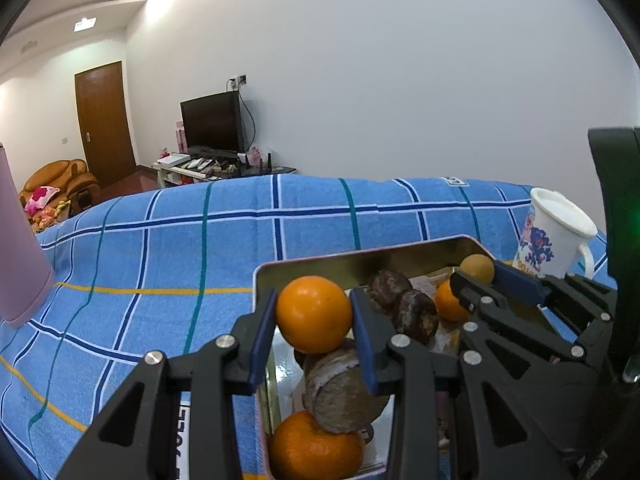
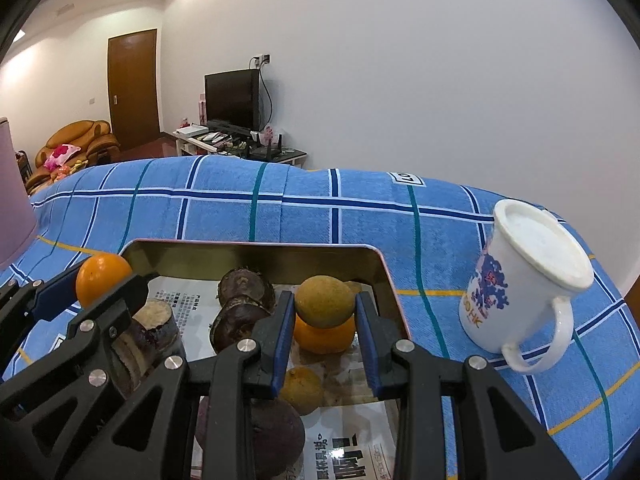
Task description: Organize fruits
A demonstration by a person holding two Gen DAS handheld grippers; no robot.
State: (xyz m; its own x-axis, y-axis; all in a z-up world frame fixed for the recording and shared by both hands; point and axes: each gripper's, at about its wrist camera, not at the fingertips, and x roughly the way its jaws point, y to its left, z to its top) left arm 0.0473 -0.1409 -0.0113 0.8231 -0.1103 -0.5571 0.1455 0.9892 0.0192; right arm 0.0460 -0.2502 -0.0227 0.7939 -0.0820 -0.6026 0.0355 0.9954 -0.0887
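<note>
A metal tin lined with newspaper sits on the blue checked cloth and holds fruit. My left gripper is shut on an orange and holds it above the tin's left edge; it also shows in the right wrist view. My right gripper is shut on a yellow-brown round fruit, seen in the left wrist view, just over another orange. Dark purple-brown fruits, a cut brown fruit and an orange lie in the tin.
A white printed mug stands on the cloth right of the tin. A pink container stands at the left edge. Beyond the table are a TV, a door and an armchair.
</note>
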